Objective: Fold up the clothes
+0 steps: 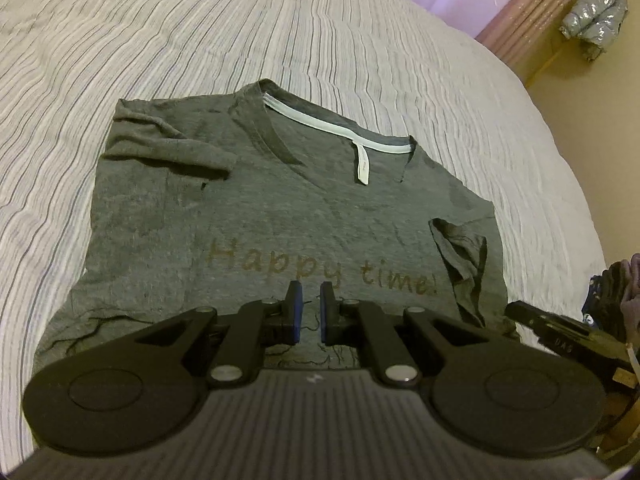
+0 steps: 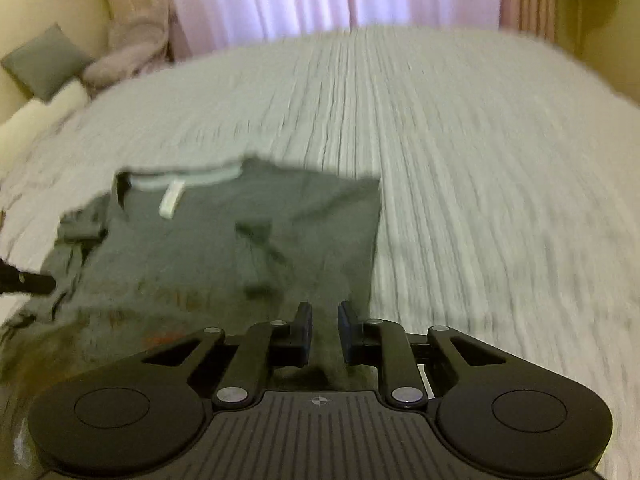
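A grey cotton T-shirt [image 1: 256,216] with "Happy time!" printed across the chest lies face up on the white striped bedspread [image 1: 120,40], collar toward the far edge of the bed and hem at the near edge, both short sleeves already turned inward over the body. The left gripper [image 1: 311,308] hangs over the hem with its blue-padded fingers [image 1: 297,312] nearly together, a narrow slit between them and no cloth in it. The right gripper [image 2: 325,332] is over the shirt's right side near the hem, its fingers standing a little apart and empty; that view is smeared by motion, so finer detail is lost. The step in hand looks like taking the hem to fold the body up toward the collar. To do it well, each gripper should pinch both layers at a hem corner, lift evenly, carry the edge straight to the neckline so the tucked sleeves stay put, and lay it down without dragging the bedspread.
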